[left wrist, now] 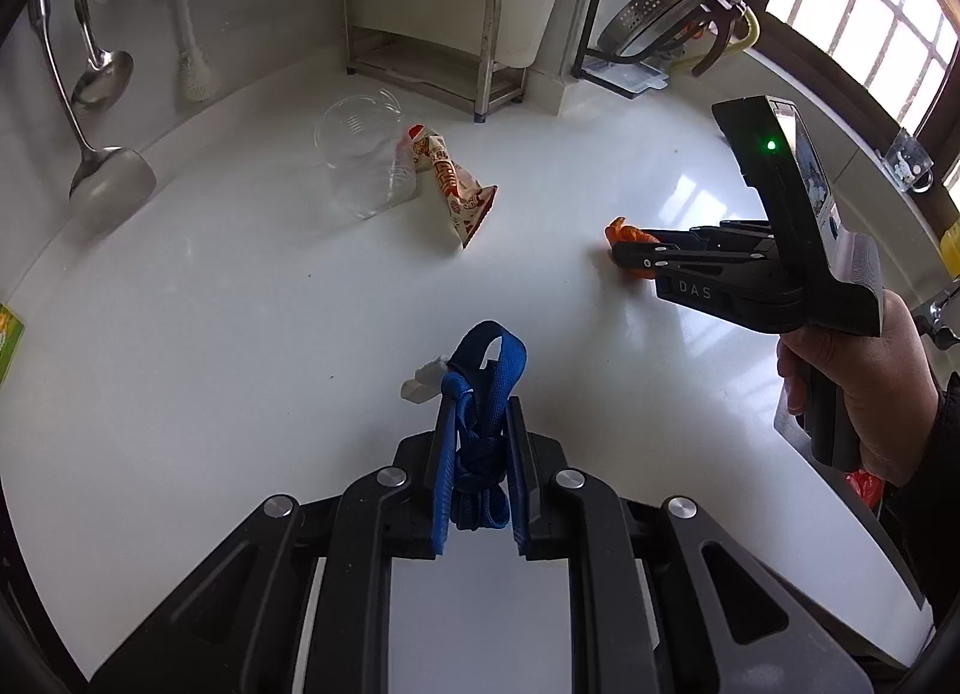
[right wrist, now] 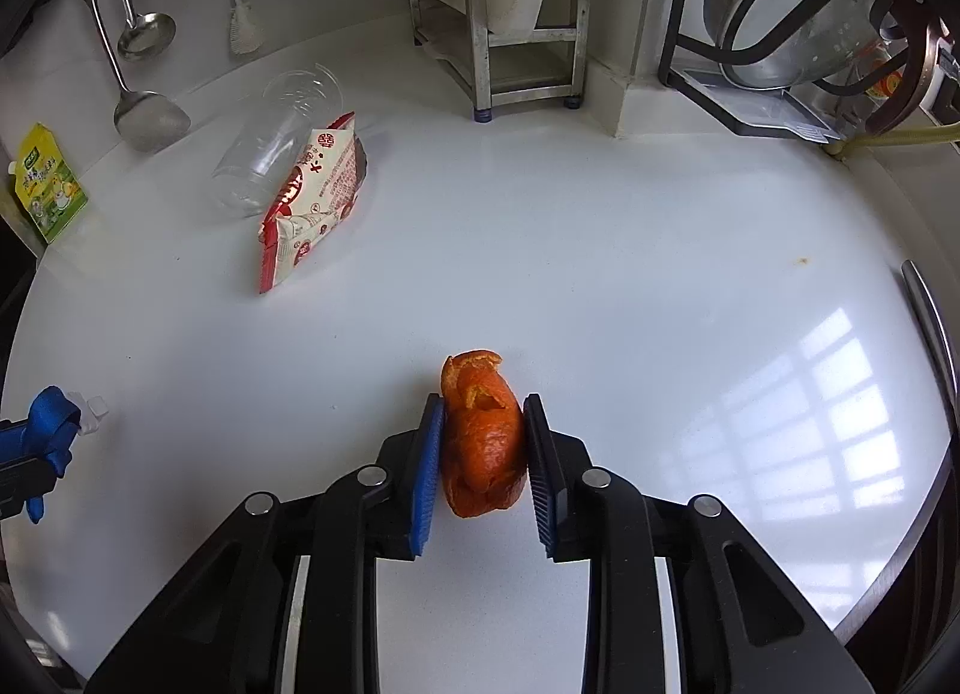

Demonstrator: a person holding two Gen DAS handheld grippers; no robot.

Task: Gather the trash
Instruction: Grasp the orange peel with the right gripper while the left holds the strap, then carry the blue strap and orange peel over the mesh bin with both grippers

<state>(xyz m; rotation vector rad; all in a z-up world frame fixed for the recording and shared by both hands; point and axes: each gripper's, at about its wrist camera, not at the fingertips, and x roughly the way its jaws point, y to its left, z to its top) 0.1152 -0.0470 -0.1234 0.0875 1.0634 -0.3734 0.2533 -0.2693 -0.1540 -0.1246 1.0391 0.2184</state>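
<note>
My left gripper (left wrist: 477, 403) is shut on a knotted blue strap (left wrist: 483, 394) just above the white counter; a small white scrap (left wrist: 423, 385) lies by its tip. My right gripper (right wrist: 483, 409) is closed around a piece of orange peel (right wrist: 480, 442), pads touching both sides; it shows in the left wrist view (left wrist: 624, 250) too. A red and white snack wrapper (right wrist: 312, 196) and a clear plastic cup (right wrist: 270, 141) on its side lie together at the far left; both also show in the left wrist view, wrapper (left wrist: 456, 184), cup (left wrist: 366, 153).
Ladles (right wrist: 135, 33) and a brush (right wrist: 237, 3) hang on the back wall. A steel rack (right wrist: 498, 21) stands at the back, a dish rack with a colander (right wrist: 798, 3) at the right. A green carton (right wrist: 51, 184) stands far left. The sink edge (right wrist: 930, 322) runs along the right.
</note>
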